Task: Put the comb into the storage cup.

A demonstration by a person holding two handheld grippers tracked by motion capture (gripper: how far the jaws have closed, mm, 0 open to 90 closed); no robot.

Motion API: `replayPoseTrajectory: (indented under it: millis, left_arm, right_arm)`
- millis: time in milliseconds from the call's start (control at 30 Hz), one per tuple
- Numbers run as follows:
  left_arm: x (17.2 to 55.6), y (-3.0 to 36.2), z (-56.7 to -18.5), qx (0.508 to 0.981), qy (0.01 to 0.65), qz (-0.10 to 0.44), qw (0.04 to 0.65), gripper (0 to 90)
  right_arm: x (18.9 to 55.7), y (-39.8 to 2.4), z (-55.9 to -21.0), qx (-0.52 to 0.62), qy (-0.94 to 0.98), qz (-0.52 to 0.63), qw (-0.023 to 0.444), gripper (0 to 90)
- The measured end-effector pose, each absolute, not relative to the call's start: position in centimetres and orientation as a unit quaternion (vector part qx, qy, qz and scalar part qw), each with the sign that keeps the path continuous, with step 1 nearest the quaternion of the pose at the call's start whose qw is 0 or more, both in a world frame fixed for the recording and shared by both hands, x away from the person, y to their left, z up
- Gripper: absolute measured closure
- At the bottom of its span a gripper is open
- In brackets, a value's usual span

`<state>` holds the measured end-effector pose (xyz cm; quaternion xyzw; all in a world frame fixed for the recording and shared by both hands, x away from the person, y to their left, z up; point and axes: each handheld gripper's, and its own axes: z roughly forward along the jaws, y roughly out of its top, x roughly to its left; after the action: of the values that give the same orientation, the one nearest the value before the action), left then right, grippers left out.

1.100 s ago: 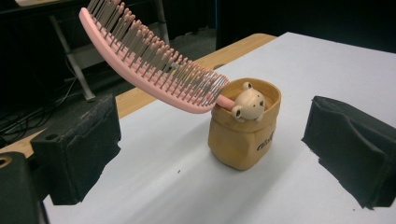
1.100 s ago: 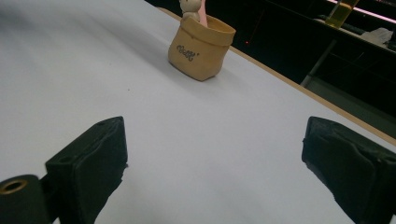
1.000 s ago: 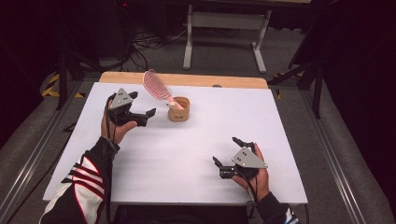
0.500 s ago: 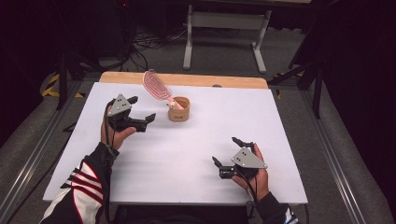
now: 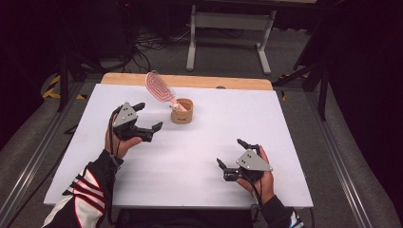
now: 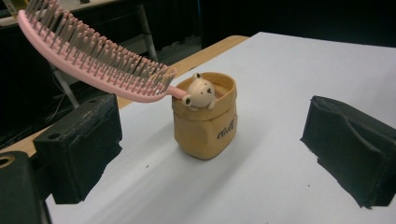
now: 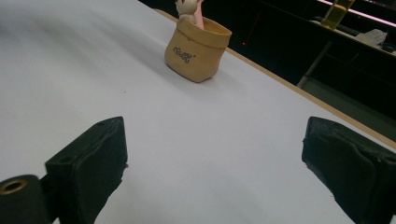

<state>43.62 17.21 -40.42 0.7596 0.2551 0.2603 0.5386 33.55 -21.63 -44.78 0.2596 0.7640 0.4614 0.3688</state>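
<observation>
A pink brush stands handle-down in a tan cup, its handle end hidden inside. It leans steeply out over the rim, and in the high view its head tilts up and to the left, toward the far edge of the bench. The head is long, slightly curved and open-slotted, with rows of grey-tipped bristles. The cup is short and sack-shaped, with a rolled rim, dark script on its side and a small cream bear figure at its lip. It stands upright on the white bench, near the far edge and left of centre.
</observation>
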Motion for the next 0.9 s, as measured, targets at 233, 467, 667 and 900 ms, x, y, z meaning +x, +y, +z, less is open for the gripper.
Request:
replayPoseTrajectory:
  millis: [233, 467, 667, 900]
  left_arm:
    - [42.7, 16.6, -40.3, 0.764, 0.244, 0.258, 0.539, 5.8]
    - [41.7, 16.1, -40.0, 0.767, 0.228, 0.258, 0.541, 5.7]
    - [41.0, 15.9, -40.2, 0.767, 0.230, 0.262, 0.539, 5.7]
    - [40.1, 15.9, -40.0, 0.765, 0.221, 0.266, 0.543, 5.7]
  right_arm:
    - [33.5, -21.7, -44.7, 0.260, 0.762, 0.463, 0.372, 7.1]
    - [33.5, -21.9, -44.6, 0.261, 0.759, 0.465, 0.373, 7.0]
    - [33.4, -21.9, -44.5, 0.259, 0.759, 0.466, 0.373, 7.0]
    - [33.3, -21.9, -44.4, 0.261, 0.757, 0.468, 0.375, 7.0]
